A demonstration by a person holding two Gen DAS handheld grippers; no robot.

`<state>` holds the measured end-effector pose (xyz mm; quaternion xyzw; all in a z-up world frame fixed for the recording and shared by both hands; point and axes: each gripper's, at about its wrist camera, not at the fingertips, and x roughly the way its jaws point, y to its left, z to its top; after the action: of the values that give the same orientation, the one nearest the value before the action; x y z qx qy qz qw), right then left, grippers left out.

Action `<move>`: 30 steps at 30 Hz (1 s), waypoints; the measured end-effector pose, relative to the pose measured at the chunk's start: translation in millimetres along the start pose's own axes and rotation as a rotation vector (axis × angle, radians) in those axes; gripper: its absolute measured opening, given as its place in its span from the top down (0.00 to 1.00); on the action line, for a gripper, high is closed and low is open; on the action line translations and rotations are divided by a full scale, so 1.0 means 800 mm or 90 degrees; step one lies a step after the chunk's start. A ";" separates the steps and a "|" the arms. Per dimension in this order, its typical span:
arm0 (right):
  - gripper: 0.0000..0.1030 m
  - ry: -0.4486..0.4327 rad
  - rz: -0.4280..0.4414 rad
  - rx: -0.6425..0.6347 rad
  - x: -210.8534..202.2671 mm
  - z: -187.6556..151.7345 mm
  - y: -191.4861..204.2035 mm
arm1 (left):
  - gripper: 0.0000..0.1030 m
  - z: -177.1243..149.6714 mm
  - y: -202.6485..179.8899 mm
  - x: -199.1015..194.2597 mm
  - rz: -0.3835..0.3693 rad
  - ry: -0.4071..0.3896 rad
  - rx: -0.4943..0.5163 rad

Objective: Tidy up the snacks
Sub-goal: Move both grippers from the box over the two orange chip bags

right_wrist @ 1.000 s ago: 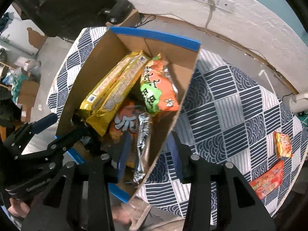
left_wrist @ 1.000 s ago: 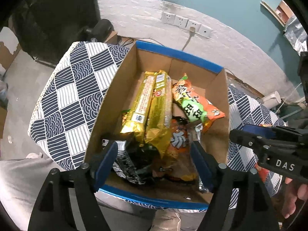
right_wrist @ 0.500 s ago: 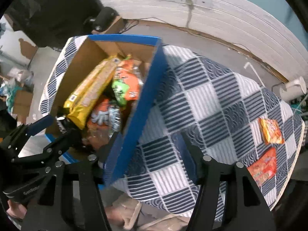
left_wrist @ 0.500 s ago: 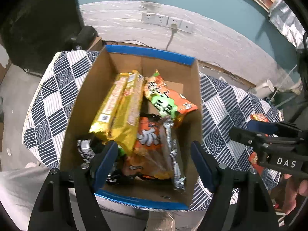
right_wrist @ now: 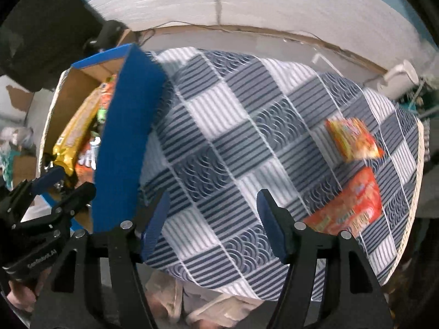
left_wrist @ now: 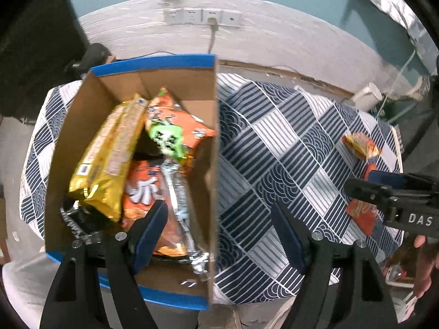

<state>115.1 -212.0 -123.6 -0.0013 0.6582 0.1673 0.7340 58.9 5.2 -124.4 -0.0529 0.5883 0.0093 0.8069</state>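
A cardboard box (left_wrist: 211,126) with blue outer walls stands at the table's left end and holds several snack packs: a long gold pack (left_wrist: 109,159), an orange-and-green bag (left_wrist: 175,131), an orange bag (left_wrist: 142,192) and a silver wrapper (left_wrist: 178,200). The box also shows in the right wrist view (right_wrist: 123,148). Two orange-red snack packs lie at the table's right end, one yellow-orange (right_wrist: 351,139), one red (right_wrist: 351,205). My left gripper (left_wrist: 219,233) is open and empty above the box's right wall. My right gripper (right_wrist: 214,224) is open and empty over bare tablecloth.
The table wears a navy-and-white patterned cloth (right_wrist: 233,148). Behind it is a white wall band with power sockets (left_wrist: 203,17) and a hanging cable. A dark object (left_wrist: 35,41) stands at the back left. A white thing (right_wrist: 397,79) sits beyond the table's far right corner.
Both grippers have swung right, away from the box and over the tablecloth. The two snack packs at the right end have come nearer in the right wrist view. Both stay open and empty.
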 end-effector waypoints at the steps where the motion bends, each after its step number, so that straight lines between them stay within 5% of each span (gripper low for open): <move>1: 0.35 0.002 -0.001 0.007 0.000 -0.003 -0.008 | 0.23 0.000 -0.007 0.004 0.002 0.005 0.006; 21: 0.23 0.003 -0.062 0.162 -0.003 -0.049 -0.205 | 0.23 0.012 -0.132 0.070 -0.020 0.048 0.087; 30: 0.19 0.043 -0.046 0.324 0.036 -0.088 -0.280 | 0.23 0.039 -0.210 0.093 -0.055 0.053 0.169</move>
<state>104.8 -432.0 -210.1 0.1542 0.7025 -0.0304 0.6941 124.7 -162.6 -172.9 0.0288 0.6146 -0.1056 0.7812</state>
